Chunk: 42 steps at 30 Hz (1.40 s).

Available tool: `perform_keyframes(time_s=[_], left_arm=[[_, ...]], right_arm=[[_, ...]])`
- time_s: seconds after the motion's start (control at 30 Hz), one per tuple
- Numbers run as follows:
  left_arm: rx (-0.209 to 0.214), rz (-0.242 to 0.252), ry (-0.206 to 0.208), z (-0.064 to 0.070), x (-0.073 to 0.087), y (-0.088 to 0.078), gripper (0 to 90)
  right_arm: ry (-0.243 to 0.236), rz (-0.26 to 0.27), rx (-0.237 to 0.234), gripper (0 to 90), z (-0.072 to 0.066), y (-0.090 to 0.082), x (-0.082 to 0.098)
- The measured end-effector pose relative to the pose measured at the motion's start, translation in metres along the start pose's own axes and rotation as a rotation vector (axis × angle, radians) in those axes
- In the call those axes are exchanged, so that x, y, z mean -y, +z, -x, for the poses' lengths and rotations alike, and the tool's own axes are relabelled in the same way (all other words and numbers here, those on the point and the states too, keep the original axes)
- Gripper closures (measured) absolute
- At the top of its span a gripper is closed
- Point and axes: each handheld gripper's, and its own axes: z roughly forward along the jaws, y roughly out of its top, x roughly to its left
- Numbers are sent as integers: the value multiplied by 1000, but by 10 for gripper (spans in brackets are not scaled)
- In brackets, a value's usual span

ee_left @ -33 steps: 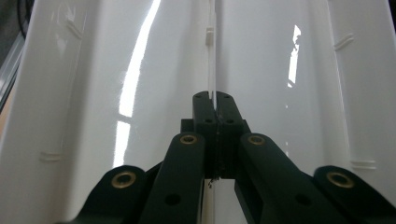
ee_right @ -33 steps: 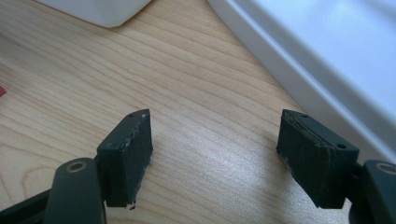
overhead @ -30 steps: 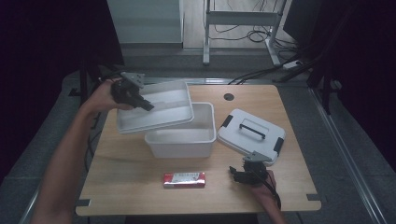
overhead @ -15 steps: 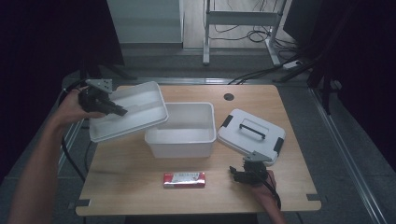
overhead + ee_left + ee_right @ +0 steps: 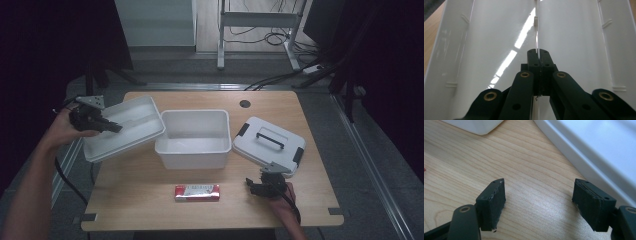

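Divided tray lifted clear of the white box

The light wooden table carried the deep white plastic box and the white lid with a black handle. The shallow white divided insert tray, a second before tilted over the box, had swung out past the table's left edge, the left claw clamped on its divider, so the box probably stood ready for filling. The right claw rested wide and empty near the lid.

Lab/office-type room w/ wooden desk, cable-strewn floor, metal stand legs, dark curtains.
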Motion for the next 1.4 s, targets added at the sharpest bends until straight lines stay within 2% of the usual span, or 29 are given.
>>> perform_keyframes(time_s=[0.13,0.27,0.43,0.6,0.93,0.97,1.1,1.4], left_arm=[[-12,5,-11,-2,12,-2,900],[-32,5,-47,-4,30,-2,900],[-46,5,-80,-7,45,4,900],[-39,-12,-99,-10,54,13,900],[-25,-38,-124,-10,69,43,900],[-19,-61,-127,-10,74,52,900],[0,-85,-135,-8,80,68,900],[22,-144,-128,-6,85,89,900]], right_arm=[[-3,0,0,262,0,0,0],[-3,0,0,262,0,0,0],[-3,0,1,262,0,0,0],[-3,0,0,262,0,0,0],[-3,0,0,262,0,0,0],[-3,0,0,262,0,0,0],[-3,0,0,262,0,0,0],[-3,0,0,262,0,0,0]])
